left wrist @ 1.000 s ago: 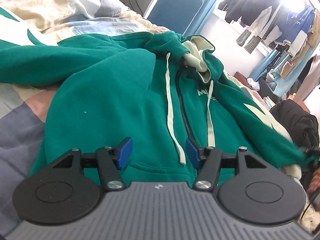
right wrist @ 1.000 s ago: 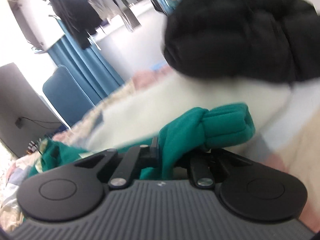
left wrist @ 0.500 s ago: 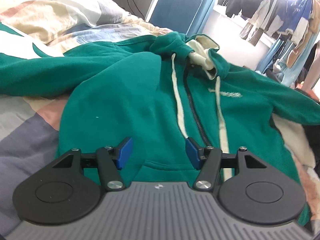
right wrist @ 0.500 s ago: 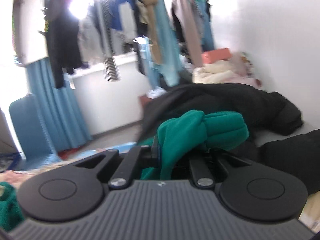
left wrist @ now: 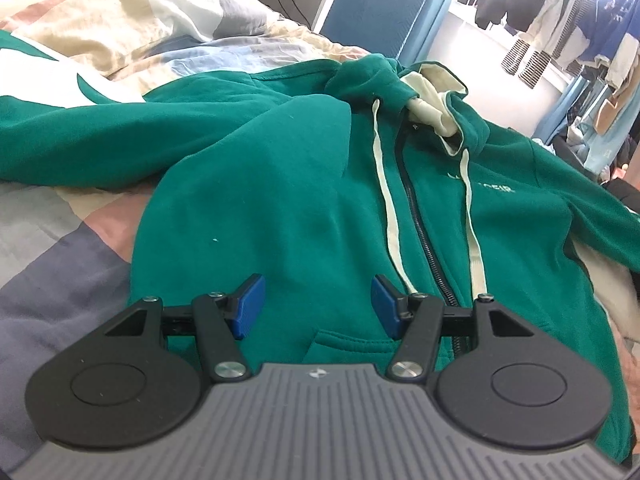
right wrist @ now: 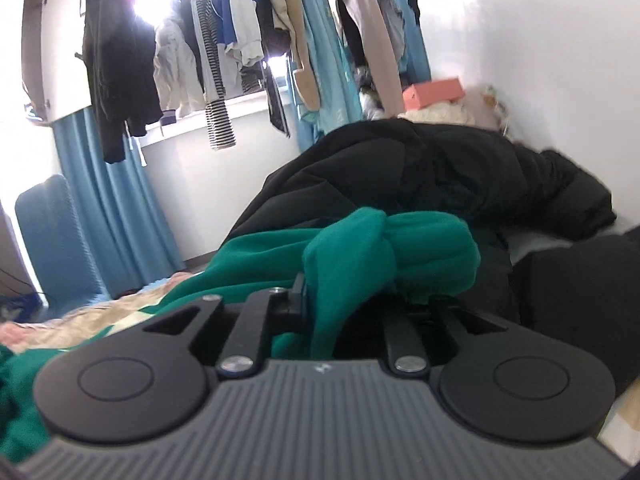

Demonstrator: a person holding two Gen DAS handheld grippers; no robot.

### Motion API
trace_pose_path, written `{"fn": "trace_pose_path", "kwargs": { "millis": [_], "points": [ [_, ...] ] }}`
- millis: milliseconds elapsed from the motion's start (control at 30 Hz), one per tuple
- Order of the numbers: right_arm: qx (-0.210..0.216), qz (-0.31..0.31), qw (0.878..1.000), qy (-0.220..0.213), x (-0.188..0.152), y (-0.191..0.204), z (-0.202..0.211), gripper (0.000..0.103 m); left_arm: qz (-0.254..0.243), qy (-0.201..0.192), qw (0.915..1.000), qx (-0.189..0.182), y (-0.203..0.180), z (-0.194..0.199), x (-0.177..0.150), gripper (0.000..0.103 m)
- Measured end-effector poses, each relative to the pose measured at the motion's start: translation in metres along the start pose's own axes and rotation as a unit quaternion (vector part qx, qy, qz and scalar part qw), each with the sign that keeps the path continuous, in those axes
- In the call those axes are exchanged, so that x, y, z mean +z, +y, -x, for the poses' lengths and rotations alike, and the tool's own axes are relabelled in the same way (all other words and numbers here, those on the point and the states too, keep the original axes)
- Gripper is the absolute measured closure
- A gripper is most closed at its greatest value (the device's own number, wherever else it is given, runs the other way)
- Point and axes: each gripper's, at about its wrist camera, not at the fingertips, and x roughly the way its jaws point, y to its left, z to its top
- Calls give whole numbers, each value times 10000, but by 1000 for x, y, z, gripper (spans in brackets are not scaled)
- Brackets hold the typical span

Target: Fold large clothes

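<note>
A green zip-up hoodie (left wrist: 280, 184) lies front up on the bed, with cream drawstrings (left wrist: 386, 200), a dark zipper and a bunched hood (left wrist: 400, 88) at the far end. One sleeve (left wrist: 80, 140) stretches to the left. My left gripper (left wrist: 316, 304) is open and empty, low over the hoodie's lower front near the pocket. My right gripper (right wrist: 352, 300) is shut on the bunched cuff of the other green sleeve (right wrist: 392, 252), held up off the bed; its fingertips are hidden by the cloth.
A patchwork quilt (left wrist: 60, 240) covers the bed, with pillows (left wrist: 140, 32) at the far left. A black jacket (right wrist: 440, 184) is heaped beside the white wall. Hanging clothes (right wrist: 200, 60), blue curtains and a blue chair (left wrist: 372, 4) stand beyond the bed.
My right gripper has pulled the sleeve cuff out to the side, and the hoodie's right side now lies spread flatter. My left gripper has stayed open over the hem.
</note>
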Motion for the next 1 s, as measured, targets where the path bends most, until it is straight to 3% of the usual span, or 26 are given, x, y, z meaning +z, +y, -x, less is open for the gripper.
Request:
{"fn": "trace_pose_path", "kwargs": {
  "millis": [200,267,333,367,533,667,767,867,1000],
  "points": [
    [200,-268,9979,551,-1,2,46,62,-33,-120,9999,7,4,20,-1,39],
    [372,-235,9969,660,-6,2,67,49,-54,-195,9998,31,6,31,-1,39],
    [607,-191,9952,746,-13,-1,88,24,-31,-287,9996,72,10,44,-2,38],
    [742,-158,9940,785,-17,-2,101,22,-16,-279,9996,88,12,49,-2,38],
    [1546,-127,9786,1350,-45,-4,159,21,230,-134,9996,109,25,75,-2,38],
    [2198,-100,9551,1982,-69,-3,190,21,336,-64,9994,95,34,93,-5,38],
    [2447,289,9464,2087,-77,8,206,21,541,-60,9984,-119,43,110,-4,38],
    [2744,517,9383,2041,-82,14,222,21,661,-209,9976,-20,53,128,-2,38],
    [3011,702,9128,2667,-98,26,215,21,753,11,9970,197,64,132,-9,38]
  ]
}}
